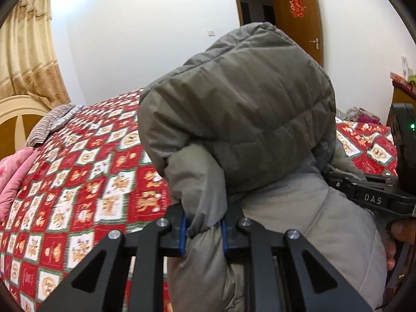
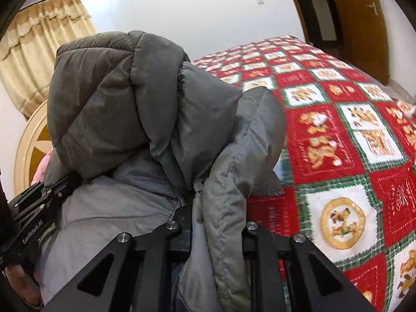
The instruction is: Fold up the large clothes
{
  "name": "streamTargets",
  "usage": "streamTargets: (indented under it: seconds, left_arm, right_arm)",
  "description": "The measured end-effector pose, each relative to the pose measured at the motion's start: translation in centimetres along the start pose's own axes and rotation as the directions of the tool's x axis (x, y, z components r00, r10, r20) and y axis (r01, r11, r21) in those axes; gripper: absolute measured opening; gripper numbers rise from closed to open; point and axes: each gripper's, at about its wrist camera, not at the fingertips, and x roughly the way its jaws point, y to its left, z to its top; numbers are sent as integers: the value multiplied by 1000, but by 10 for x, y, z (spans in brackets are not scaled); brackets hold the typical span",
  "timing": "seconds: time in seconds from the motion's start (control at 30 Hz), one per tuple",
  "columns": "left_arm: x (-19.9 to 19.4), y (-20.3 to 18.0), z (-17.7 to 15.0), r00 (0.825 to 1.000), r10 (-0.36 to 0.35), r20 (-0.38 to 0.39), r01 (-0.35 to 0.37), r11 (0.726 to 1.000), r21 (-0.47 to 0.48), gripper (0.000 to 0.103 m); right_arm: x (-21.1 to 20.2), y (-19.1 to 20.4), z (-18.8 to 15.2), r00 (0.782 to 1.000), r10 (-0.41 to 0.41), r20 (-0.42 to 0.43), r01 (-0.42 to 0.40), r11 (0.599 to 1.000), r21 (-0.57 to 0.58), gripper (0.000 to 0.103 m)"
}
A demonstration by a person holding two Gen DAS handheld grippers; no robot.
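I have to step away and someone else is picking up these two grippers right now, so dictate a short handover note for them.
Left gripper: shut on a bunched fold of the grey padded quilted jacket.
Right gripper: shut on another bunched edge of the same jacket.
Where things are: the jacket hangs in a heap between both grippers, raised over the bed with the red, white and green checked bedspread.
Done: both sides gripped and lifted.
Left: no neat fold shows yet. Probably lay it flat on the bedspread, then fold sleeves and body.
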Motion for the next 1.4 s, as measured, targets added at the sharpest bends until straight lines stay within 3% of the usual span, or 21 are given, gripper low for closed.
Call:
streamTargets:
  seconds: [0.6,1.4]
  left_arm:
    - [-73,72,-22,995,88,52,-83,992,-98,18]
    - [-112,167,-61,977,209,50,-193,955,-226,18]
  right_arm:
    - [-10,98,-2,993,116,-19,-118,985,-124,16]
    - [32,207,-8,970,220,-106,-239,941,-240,16]
